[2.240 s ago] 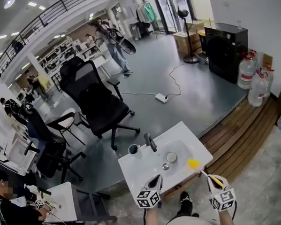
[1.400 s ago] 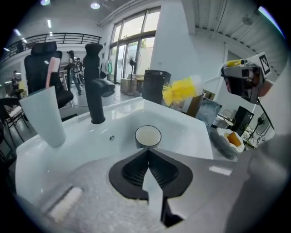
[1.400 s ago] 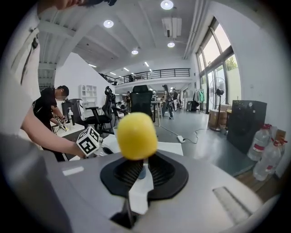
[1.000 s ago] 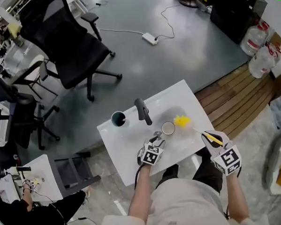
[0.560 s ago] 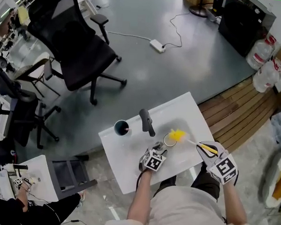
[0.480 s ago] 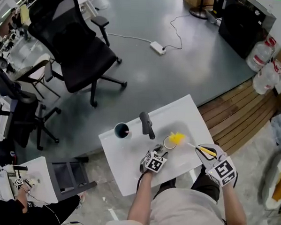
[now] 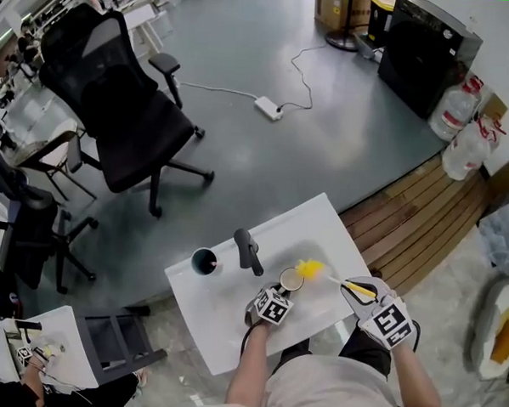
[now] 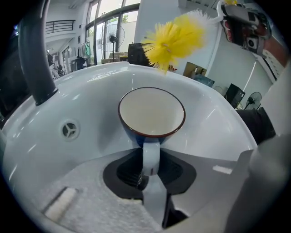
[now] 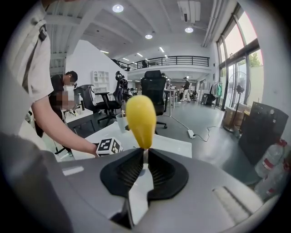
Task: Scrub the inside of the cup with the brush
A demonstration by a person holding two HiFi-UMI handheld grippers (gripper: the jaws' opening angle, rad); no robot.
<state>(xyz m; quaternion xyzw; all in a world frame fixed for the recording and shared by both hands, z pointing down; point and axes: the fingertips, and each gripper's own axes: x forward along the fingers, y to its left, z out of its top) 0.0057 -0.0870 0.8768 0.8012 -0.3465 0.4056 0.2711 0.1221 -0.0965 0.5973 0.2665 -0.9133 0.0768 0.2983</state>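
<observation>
Inside the basin of a white sink (image 7: 231, 329), toward its right end, stands the cup (image 8: 151, 111). It is white inside w/ a dark red rim & blue outside. Its handle (image 8: 150, 157) points back between the fingers of the L gripper (image 8: 150, 169). Those fingers have just been closing & now pinch the handle from both sides.

Just above & beyond the cup's far rim hangs the brush (image 8: 175, 38), its yellow bristles clear of the cup. The R gripper (image 9: 144, 160) holds it over the sink's front right corner. Its fingers are pressed tight on the thin stem at the end of the yellow grip (image 9: 141, 119).

A round drain (image 8: 69, 130) sits in the basin, left of the cup. A dark faucet (image 7: 248, 251) stands at the basin's back left edge. A dark cup (image 7: 204, 260) stands near the sink's back left corner. A black office chair (image 7: 115, 106) is well apart, beyond the sink.
</observation>
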